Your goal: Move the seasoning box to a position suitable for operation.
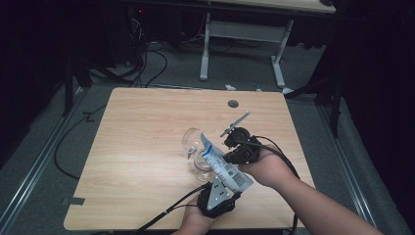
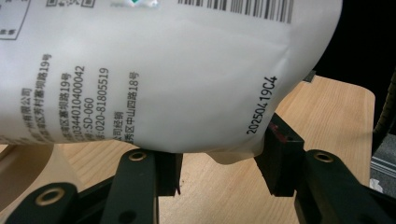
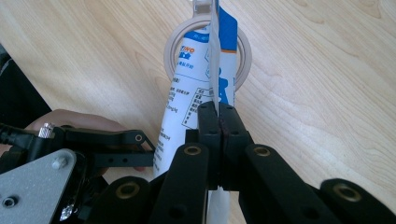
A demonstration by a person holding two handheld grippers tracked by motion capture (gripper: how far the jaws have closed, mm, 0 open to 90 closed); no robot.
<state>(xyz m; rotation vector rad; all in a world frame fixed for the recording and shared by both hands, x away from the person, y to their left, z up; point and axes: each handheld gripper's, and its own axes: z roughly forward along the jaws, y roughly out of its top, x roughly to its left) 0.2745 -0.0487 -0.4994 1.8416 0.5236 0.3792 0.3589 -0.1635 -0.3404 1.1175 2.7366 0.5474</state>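
Your right hand-held gripper (image 3: 218, 122) is closed tight on the thin side seam of the white and blue pouch (image 3: 196, 93); your left hand-held gripper (image 2: 219, 170) stands half wide around the bottom of the pouch, its pads beside the film, and I cannot tell if they press it; the pouch is tilted over the clear glass (image 1: 192, 139), which lies on the wooden bench (image 1: 142, 142).

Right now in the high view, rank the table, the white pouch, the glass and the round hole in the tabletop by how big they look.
1. table
2. white pouch
3. glass, looks close to the pouch, so unsure
4. round hole
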